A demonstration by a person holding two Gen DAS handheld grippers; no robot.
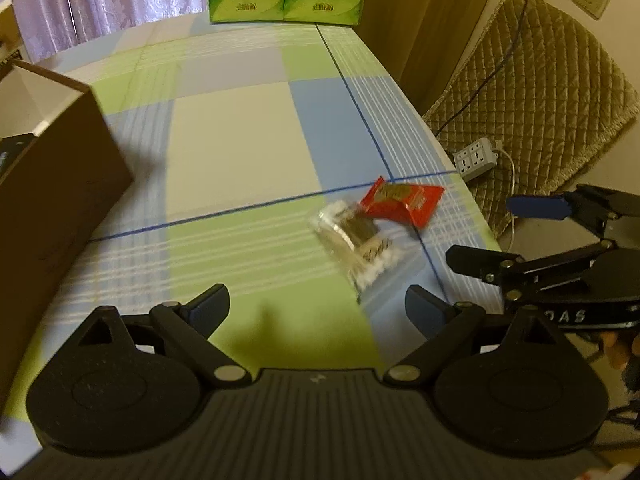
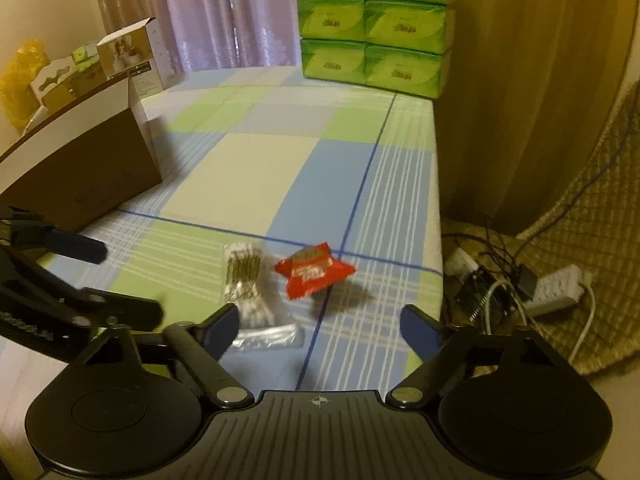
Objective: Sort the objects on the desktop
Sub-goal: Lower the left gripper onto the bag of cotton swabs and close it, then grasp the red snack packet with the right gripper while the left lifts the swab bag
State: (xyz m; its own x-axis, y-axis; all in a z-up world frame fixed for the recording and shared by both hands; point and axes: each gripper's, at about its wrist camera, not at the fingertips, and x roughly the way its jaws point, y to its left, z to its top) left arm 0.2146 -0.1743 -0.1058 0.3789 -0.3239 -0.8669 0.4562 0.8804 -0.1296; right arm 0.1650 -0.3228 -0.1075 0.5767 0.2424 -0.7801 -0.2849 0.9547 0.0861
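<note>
- Left gripper and right gripper: both with fingers spread apart, holding nothing, hovering over the table's near edge.
- Red snack packet and clear bag of cotton swabs: side by side near the table's right edge, not yet sorted.
- Brown box (open-topped, at the left edge): likely the destination; its contents are hidden.
- Packet lettering: blurred, unreadable.

Red packet, plaid cloth
</note>
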